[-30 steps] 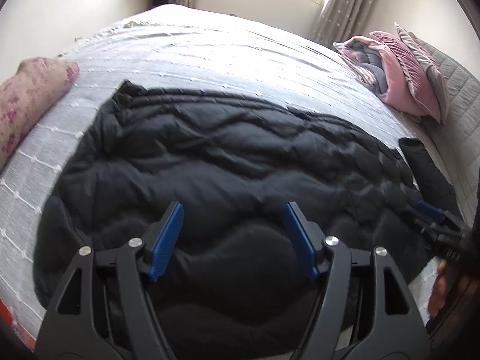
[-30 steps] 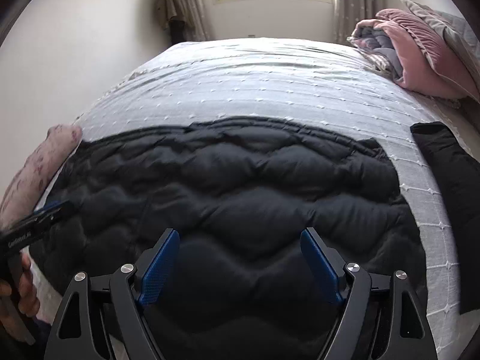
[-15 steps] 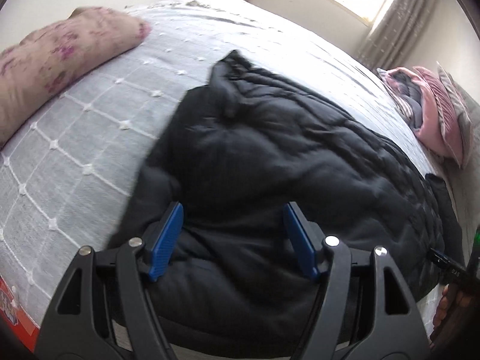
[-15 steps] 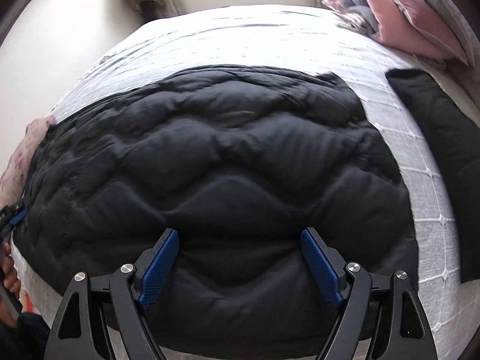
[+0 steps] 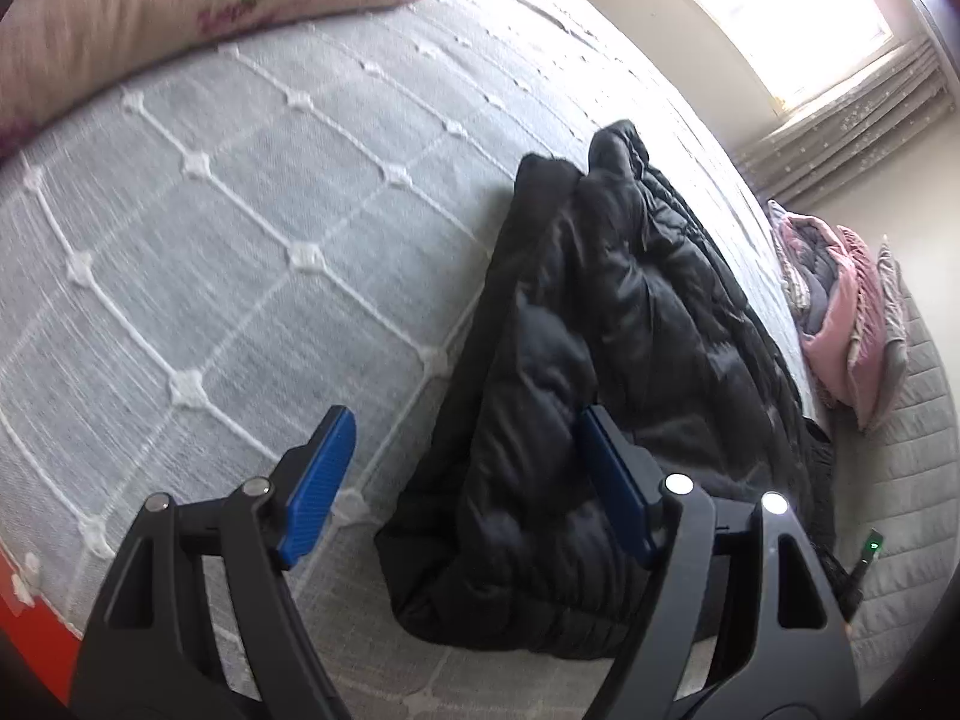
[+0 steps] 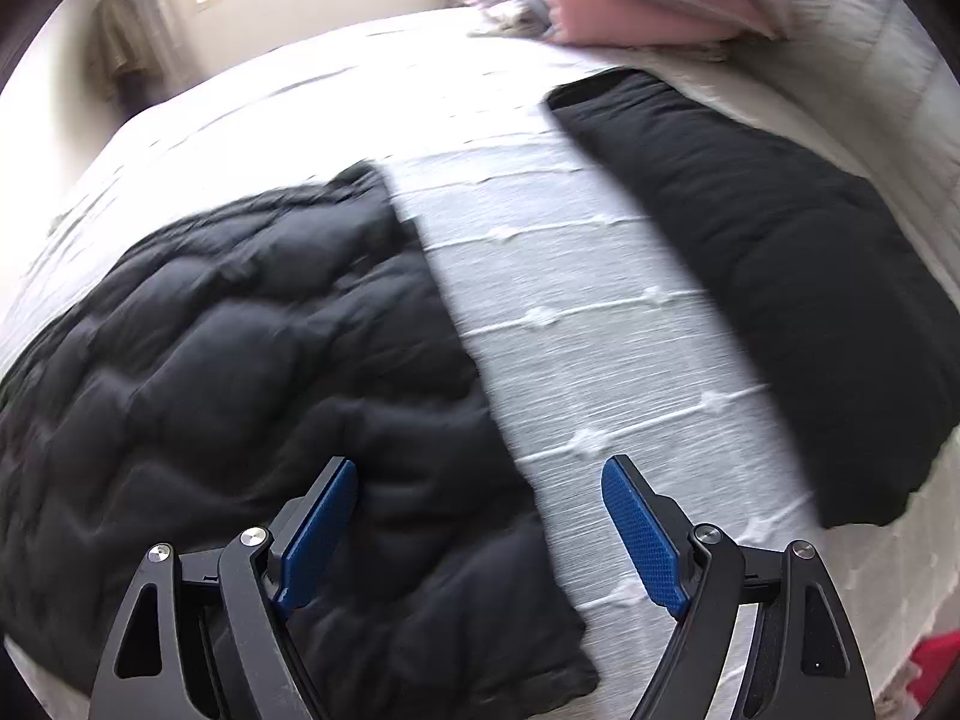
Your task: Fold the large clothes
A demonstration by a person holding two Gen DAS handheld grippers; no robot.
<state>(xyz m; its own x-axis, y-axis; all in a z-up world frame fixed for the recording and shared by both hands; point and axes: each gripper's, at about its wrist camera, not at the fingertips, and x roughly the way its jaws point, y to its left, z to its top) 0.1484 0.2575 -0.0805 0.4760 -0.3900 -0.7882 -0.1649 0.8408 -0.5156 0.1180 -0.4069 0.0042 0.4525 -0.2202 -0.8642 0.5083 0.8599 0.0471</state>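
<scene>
While the black quilted jacket (image 5: 600, 360) lies on the bed (image 5: 240, 240), both grippers' jaws gape, the left's widening.

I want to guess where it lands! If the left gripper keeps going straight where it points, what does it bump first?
Probably the near side edge of the black puffy coat. The left gripper straddles that edge, jaws opening, nothing pinched; the bedspread lies under its other finger. Depth is hard to judge.

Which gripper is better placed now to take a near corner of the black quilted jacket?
Probably left gripper: the quilted jacket corner lies between its opening jaws. The right gripper straddles the jacket's side edge.
</scene>
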